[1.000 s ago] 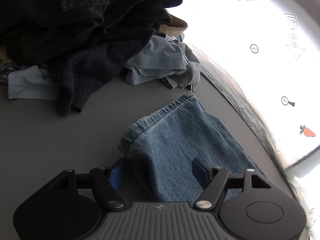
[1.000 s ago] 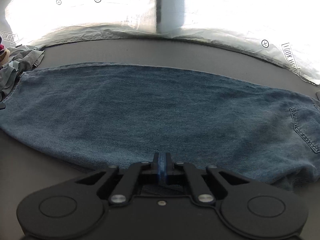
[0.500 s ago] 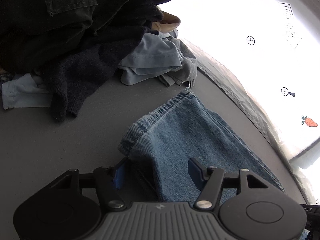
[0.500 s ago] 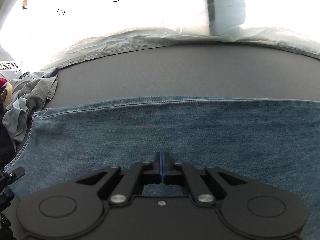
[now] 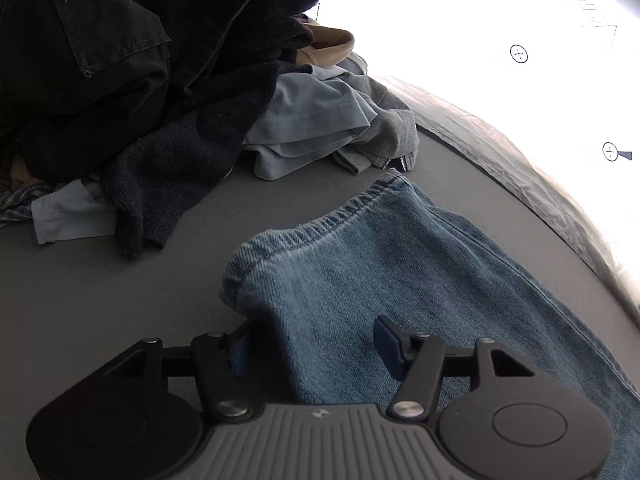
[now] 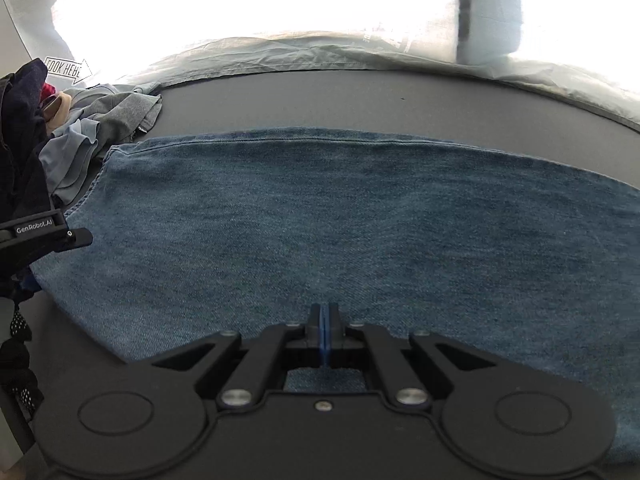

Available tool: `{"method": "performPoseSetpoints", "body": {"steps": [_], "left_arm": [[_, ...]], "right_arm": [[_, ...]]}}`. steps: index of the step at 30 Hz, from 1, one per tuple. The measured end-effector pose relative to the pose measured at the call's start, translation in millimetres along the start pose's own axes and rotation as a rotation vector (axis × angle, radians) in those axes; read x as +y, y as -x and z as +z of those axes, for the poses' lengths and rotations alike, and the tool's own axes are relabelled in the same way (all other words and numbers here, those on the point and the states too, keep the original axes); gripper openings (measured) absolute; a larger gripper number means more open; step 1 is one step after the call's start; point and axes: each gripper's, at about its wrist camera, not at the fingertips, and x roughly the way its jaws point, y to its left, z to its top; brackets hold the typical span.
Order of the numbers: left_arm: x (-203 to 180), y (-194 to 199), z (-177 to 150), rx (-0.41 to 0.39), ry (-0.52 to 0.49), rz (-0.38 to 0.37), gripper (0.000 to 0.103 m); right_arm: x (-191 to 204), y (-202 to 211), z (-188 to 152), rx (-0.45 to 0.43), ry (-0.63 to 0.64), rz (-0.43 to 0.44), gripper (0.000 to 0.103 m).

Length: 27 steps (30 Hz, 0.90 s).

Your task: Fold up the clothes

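Note:
Blue jeans (image 5: 400,272) lie flat on the grey table (image 5: 100,300), with one leg's hem end toward the clothes pile. My left gripper (image 5: 310,344) straddles the near corner of that hem. Its jaws are closing with the denim fold between them, and the blue pads still stand apart from each other. In the right wrist view the jeans (image 6: 340,220) spread across the whole width. My right gripper (image 6: 324,332) hovers over their near edge, shut, with its pads together and no fabric seen between them.
A heap of dark, light-blue and grey clothes (image 5: 140,80) sits just beyond the hem, also at far left (image 6: 80,132). A crinkled white sheet (image 6: 280,52) with carrot prints borders the table's back. The left tool's black body (image 6: 40,236) juts in from the left.
The left jaws have narrowed around the hem corner. The right gripper, still shut, has slid left along the jeans toward the hem end; the back pocket has left its view.

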Motion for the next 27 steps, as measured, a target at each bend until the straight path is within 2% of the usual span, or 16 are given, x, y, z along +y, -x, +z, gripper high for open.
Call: {"method": "performPoseSetpoints", "body": {"steps": [1,3,6,8,13,17,20,23,24,26,27], "left_arm": [[2.8,-0.7,0.7,0.001,0.006,-0.015,0.024],[8.8,-2.5,3.8,0.015,0.043,-0.063,0.016],[4.1,3.9,9.1,0.007,0.033,-0.074,0.015],[-5.7,17.6,12.8,-0.033,-0.009,-0.099,0.014],[-51.7,63.2,20.2,-0.159,-0.182,-0.166,0.014],[-108.6,105.7,14.1,-0.249,-0.325,-0.283,0.014],[-161.1,142.1,-8.4,-0.307,-0.457,-0.402,0.014],[-210.6,178.6,-48.2,-0.325,-0.588,-0.522,0.014],[-229.4,190.6,-68.8,-0.302,-0.632,-0.571,0.014],[-260.5,200.1,-108.4,-0.203,-0.707,-0.646,0.02],[-274.7,196.8,-131.7,-0.126,-0.754,-0.67,0.036]], "right_arm": [[-1.3,6.1,-6.4,0.024,-0.002,0.006,0.001],[-8.1,15.8,-11.0,0.026,-0.024,0.007,0.001],[-22.9,23.5,-6.8,0.017,-0.075,-0.019,0.002],[-34.8,29.0,-1.6,-0.009,-0.118,-0.043,0.002],[-72.0,54.9,-3.2,-0.092,-0.228,-0.094,0.002],[-106.1,79.6,-22.2,-0.14,-0.311,-0.134,0.002],[-135.5,102.4,-39.5,-0.176,-0.381,-0.163,0.002],[-164.1,128.0,-55.8,-0.222,-0.42,-0.192,0.002],[-173.5,136.1,-61.2,-0.235,-0.433,-0.202,0.002],[-194.1,152.2,-72.8,-0.259,-0.461,-0.222,0.002],[-201.7,157.7,-77.8,-0.266,-0.464,-0.232,0.003]]}}
